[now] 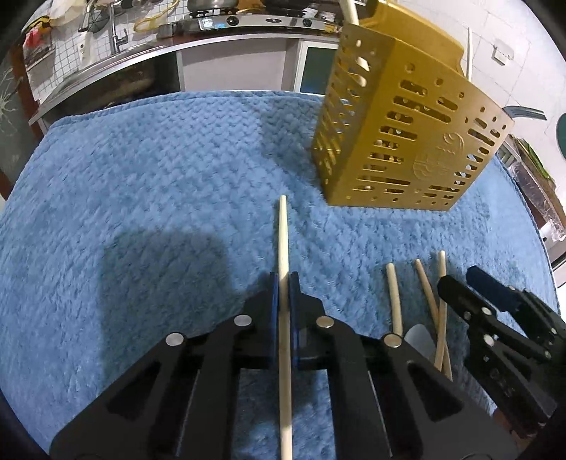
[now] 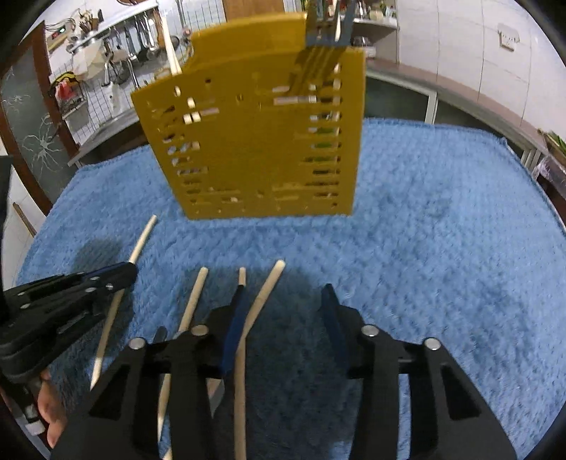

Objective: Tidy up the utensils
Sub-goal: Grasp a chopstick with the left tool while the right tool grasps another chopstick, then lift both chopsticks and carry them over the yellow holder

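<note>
A yellow slotted utensil holder (image 1: 406, 138) stands on the blue towel (image 1: 159, 170); it also shows in the right wrist view (image 2: 254, 141), with utensil handles sticking out of its top. My left gripper (image 1: 283, 283) is shut on a pale wooden chopstick (image 1: 284, 247) that points toward the holder. My right gripper (image 2: 283, 297) is open over the towel, with a pale utensil handle (image 2: 263, 293) lying between its fingers. Several more chopsticks (image 2: 192, 300) lie to its left. The right gripper also shows in the left wrist view (image 1: 460, 279).
The towel (image 2: 442, 230) covers the whole table. A kitchen counter with a sink and stove (image 1: 212, 24) runs behind it. A white spoon bowl (image 1: 419, 338) lies by the loose chopsticks (image 1: 394, 293).
</note>
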The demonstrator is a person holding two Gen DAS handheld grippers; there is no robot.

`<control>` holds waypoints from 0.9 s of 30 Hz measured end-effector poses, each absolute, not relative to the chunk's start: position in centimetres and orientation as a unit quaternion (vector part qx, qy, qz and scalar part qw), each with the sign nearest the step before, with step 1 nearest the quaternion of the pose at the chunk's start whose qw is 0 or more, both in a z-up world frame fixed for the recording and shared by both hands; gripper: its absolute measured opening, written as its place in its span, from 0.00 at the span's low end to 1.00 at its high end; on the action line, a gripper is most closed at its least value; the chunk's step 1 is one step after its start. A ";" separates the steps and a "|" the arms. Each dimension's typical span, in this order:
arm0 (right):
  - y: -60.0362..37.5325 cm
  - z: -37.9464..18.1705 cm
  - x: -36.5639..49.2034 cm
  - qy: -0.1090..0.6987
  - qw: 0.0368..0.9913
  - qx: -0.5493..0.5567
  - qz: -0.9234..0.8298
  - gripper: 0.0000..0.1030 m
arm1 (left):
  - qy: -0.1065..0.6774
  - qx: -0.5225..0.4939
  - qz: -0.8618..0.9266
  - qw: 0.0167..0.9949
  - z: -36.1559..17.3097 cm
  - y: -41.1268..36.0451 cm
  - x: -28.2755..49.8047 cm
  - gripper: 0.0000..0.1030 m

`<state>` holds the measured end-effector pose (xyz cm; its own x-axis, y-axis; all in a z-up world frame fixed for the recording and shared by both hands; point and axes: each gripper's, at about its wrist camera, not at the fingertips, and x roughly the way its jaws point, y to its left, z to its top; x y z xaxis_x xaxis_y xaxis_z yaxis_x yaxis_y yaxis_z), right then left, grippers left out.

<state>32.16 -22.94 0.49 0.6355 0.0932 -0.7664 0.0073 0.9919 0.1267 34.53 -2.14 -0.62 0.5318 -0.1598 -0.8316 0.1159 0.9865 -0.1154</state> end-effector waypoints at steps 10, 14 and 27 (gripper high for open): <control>-22.5 -0.3 34.0 0.458 0.886 0.070 0.027 0.14 | 0.486 -0.030 -0.079 0.870 -0.8 -1.4 34.9 0.04; -23.0 -0.2 34.5 0.462 0.883 0.073 0.044 0.06 | 0.487 -0.031 -0.080 0.869 -0.8 -1.4 34.8 0.04; -24.4 0.4 33.8 0.458 0.886 0.058 0.053 0.06 | 0.487 -0.034 -0.083 0.869 -0.4 -1.7 34.3 0.04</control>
